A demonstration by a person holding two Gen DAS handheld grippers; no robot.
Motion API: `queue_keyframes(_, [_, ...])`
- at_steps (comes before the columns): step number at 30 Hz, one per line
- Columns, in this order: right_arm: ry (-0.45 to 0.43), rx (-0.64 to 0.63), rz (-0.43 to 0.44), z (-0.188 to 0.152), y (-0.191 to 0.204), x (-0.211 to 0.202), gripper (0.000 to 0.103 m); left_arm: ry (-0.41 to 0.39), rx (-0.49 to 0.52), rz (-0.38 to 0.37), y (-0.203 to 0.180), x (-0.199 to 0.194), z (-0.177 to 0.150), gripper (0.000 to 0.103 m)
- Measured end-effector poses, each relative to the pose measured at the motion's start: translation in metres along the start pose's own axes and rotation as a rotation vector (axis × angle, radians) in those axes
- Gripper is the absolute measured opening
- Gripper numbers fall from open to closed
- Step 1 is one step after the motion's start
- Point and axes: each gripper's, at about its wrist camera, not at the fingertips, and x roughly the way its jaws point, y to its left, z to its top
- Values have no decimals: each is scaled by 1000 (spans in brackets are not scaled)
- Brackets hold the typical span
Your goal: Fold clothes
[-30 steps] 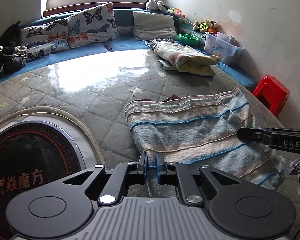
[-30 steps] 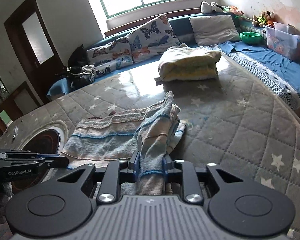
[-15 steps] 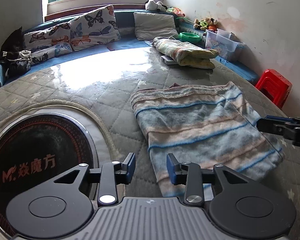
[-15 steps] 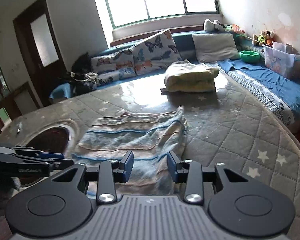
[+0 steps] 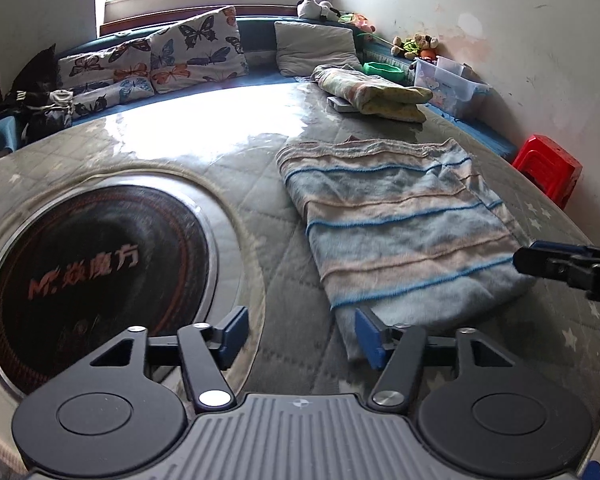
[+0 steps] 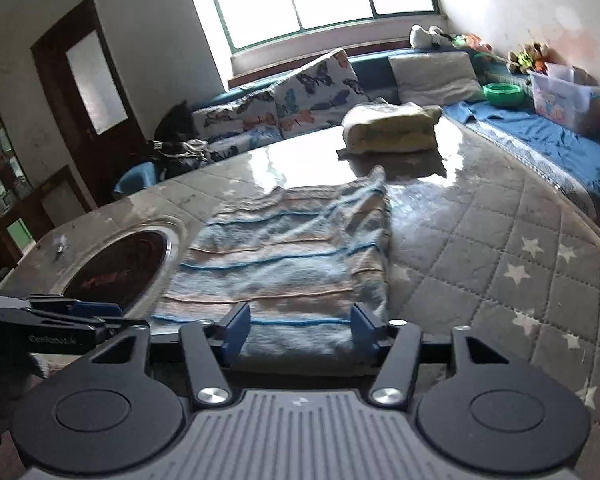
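Observation:
A striped blue and beige cloth [image 5: 396, 224] lies folded flat on the quilted grey table cover [image 5: 236, 168]; it also shows in the right wrist view [image 6: 292, 256]. My left gripper [image 5: 300, 336] is open and empty, just short of the cloth's near left corner. My right gripper [image 6: 300, 328] is open and empty, above the cloth's near edge. The right gripper's fingertips show at the right edge of the left wrist view [image 5: 560, 264]. The left gripper shows at the left edge of the right wrist view [image 6: 60, 320].
A round black cooktop [image 5: 96, 264] is set into the table on the left. A folded yellowish blanket [image 5: 376, 92] lies at the far side. Butterfly cushions [image 5: 160, 60], a plastic bin [image 5: 448, 84] and a red stool [image 5: 548, 168] ring the table.
Both grippers let go of the cloth's near corners, opened wide and drew back. The cloth now lies flat.

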Motion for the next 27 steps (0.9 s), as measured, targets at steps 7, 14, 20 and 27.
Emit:
queue_keyframes(7, [-21,-13,-14,-18,19,-12,87,-1,-6,-3,3,-13,-22,84])
queue_keyframes(14, [-48,-1,-47,-39,31,-27,103,-8,-1,-2,8,-27,-41,98])
queue_keyframes(20, [-38,-28,-105,-55,46,-35,103,-25,9,2,8,-39,-54,103])
queue_keyframes(27, [-34,-1,-126,-69,49,-42,103,-36,3,27,12,-50,-66,103])
